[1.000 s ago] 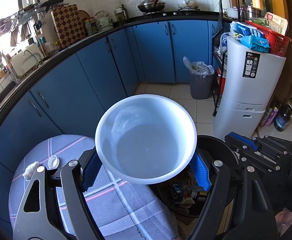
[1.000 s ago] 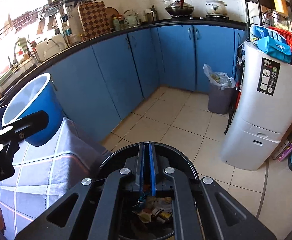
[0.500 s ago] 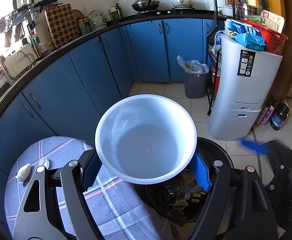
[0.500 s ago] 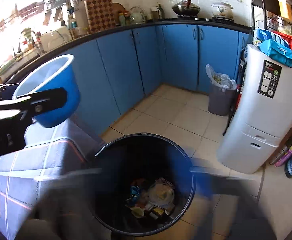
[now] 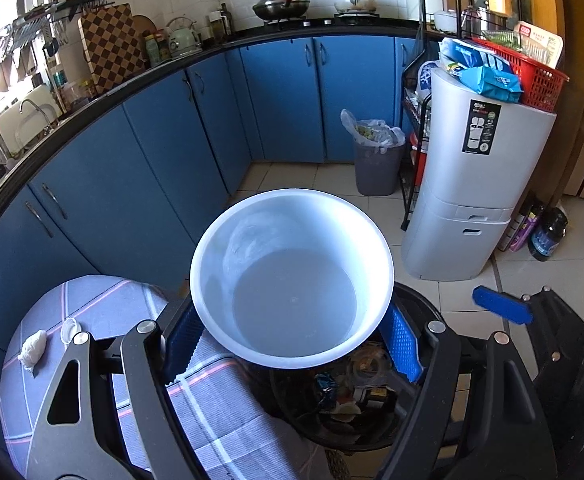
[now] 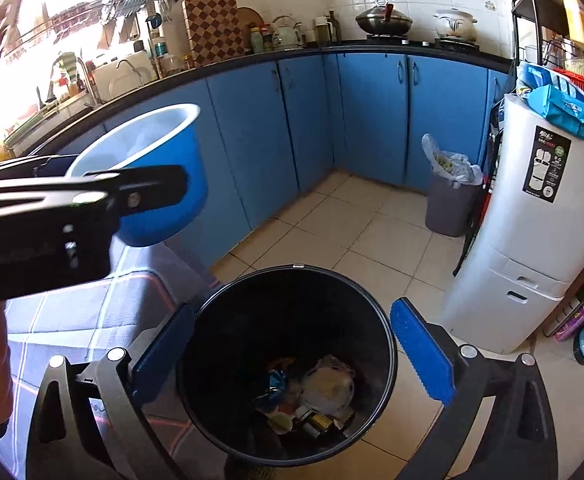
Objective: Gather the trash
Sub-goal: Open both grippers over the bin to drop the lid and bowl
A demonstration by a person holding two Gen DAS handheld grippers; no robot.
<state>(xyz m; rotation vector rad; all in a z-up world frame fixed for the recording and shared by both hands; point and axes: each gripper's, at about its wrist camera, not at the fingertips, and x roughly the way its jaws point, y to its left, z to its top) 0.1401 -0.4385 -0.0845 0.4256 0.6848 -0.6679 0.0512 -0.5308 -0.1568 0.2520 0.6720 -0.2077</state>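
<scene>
My left gripper (image 5: 292,340) is shut on a blue bowl (image 5: 292,280) with a white, empty inside, held in the air over the table edge and the black trash bin (image 5: 424,308). The bowl also shows in the right wrist view (image 6: 164,176), up left. My right gripper (image 6: 292,356) is open wide and empty, straddling the rim of the black trash bin (image 6: 292,272). Wrappers and scraps (image 6: 316,392) lie at the bin's bottom. A crumpled white tissue (image 5: 32,350) and a small white cap (image 5: 69,326) lie on the checked tablecloth (image 5: 92,304).
Blue cabinets (image 5: 164,160) curve along the far side. A grey bin with a plastic bag (image 5: 376,160) stands on the tiled floor. A white tall appliance (image 5: 480,184) with a red basket stands right, bottles (image 5: 548,236) beside it.
My right gripper has opened wide from shut and now hangs over the bin; trash lies exposed in the bin. My left gripper still holds the bowl, shifted slightly.
</scene>
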